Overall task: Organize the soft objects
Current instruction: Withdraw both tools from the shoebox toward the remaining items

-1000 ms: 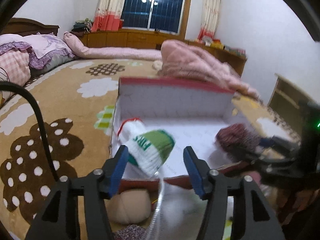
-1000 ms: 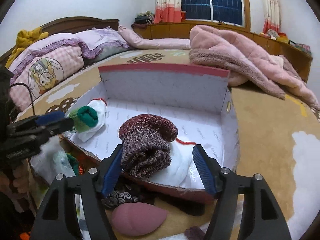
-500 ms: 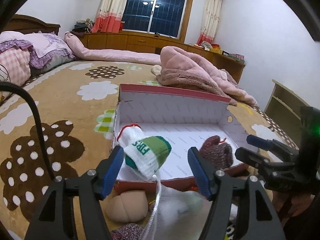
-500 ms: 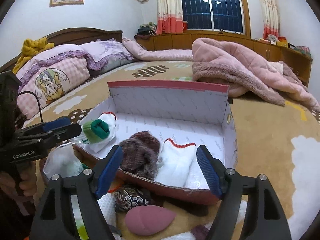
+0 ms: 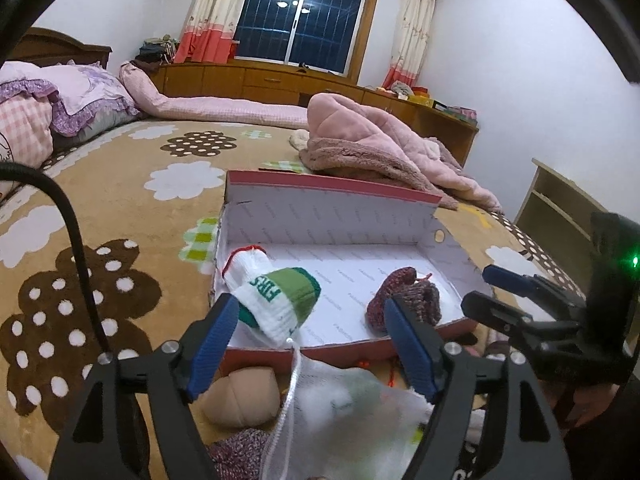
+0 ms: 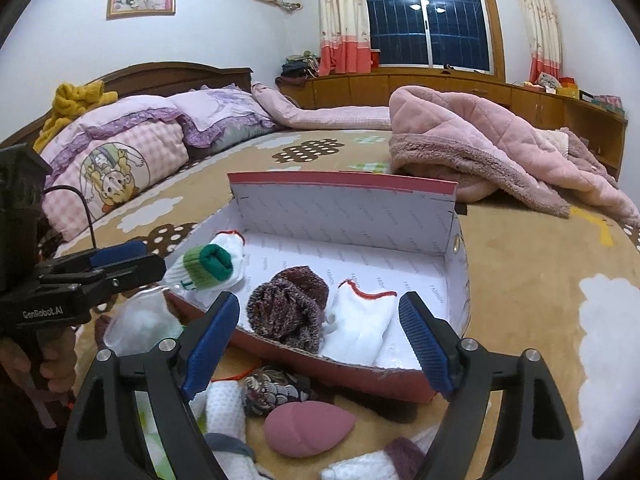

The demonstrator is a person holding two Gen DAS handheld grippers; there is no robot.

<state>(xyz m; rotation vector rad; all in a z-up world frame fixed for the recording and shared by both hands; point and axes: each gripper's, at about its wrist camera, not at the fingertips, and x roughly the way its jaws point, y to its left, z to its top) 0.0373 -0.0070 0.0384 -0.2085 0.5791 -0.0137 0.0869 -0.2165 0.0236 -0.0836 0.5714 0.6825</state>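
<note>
A red-rimmed cardboard box [image 5: 332, 188] [image 6: 344, 178] lies open on the bed. Inside lie a white-and-green rolled sock [image 5: 276, 300] [image 6: 208, 266], a maroon knitted sock roll [image 5: 408, 300] [image 6: 290, 306] and a white sock with a red rim [image 6: 362, 320]. My left gripper [image 5: 310, 344] is open and empty, just in front of the box's near wall. My right gripper [image 6: 320, 344] is open and empty, also in front of the box. Each gripper shows in the other's view: the right gripper [image 5: 496, 292], the left gripper [image 6: 128, 264].
Loose soft items lie before the box: a beige roll [image 5: 244, 396], a white mesh bag [image 5: 348, 412], a pink egg-shaped sponge [image 6: 308, 428], a patterned sock roll [image 6: 272, 390]. A pink fleece coat [image 6: 480, 140] lies behind the box; pillows [image 6: 120, 152] lie at left.
Both grippers have pulled back from the box and stand open. The maroon sock roll, held over the box a second ago, now rests inside beside the white sock.
</note>
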